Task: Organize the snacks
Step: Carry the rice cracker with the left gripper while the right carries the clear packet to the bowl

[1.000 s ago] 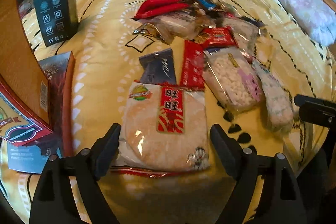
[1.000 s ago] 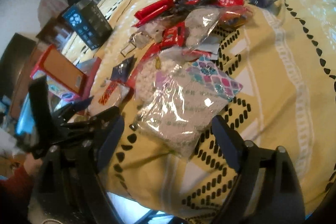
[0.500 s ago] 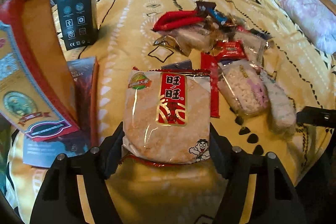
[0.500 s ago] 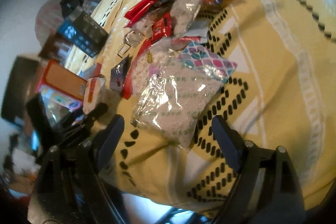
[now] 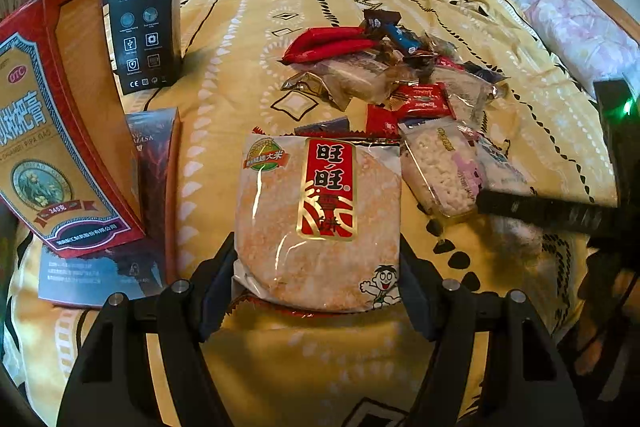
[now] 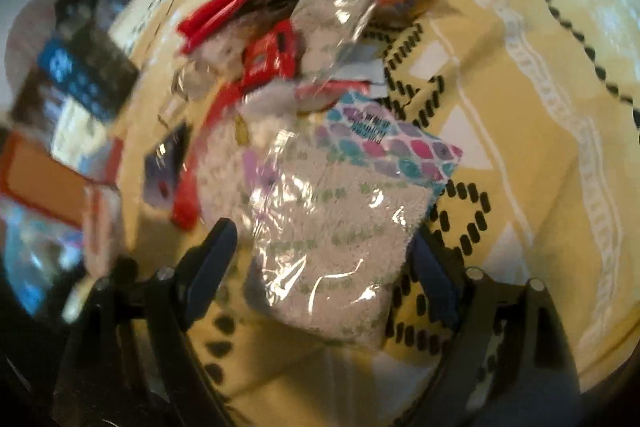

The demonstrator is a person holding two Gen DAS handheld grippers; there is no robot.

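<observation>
A round rice cracker pack (image 5: 320, 219) with a red label sits between the fingers of my left gripper (image 5: 316, 259), which is shut on its two sides and holds it just above the yellow bedspread (image 5: 240, 27). Behind it lies a pile of snacks (image 5: 380, 67): red sticks, small red packets, clear bags. In the blurred right wrist view, my right gripper (image 6: 322, 243) straddles a clear bag of white pieces (image 6: 332, 227) with a pink-and-teal header. Its jaws are closing, and a small gap still shows at the left pad. One of its black fingers (image 5: 540, 211) shows in the left wrist view.
A tall red-and-orange box (image 5: 60, 131) leans at the left over a flat dark box (image 5: 156, 155). A black box (image 5: 144, 23) stands upright behind them. A pink blanket (image 5: 560, 11) lies at the far right. The bed's edge runs just below both grippers.
My left gripper closed on the rice cracker pack and raised it slightly. My right gripper dropped closer over the clear bag, and its jaws narrowed a little.
</observation>
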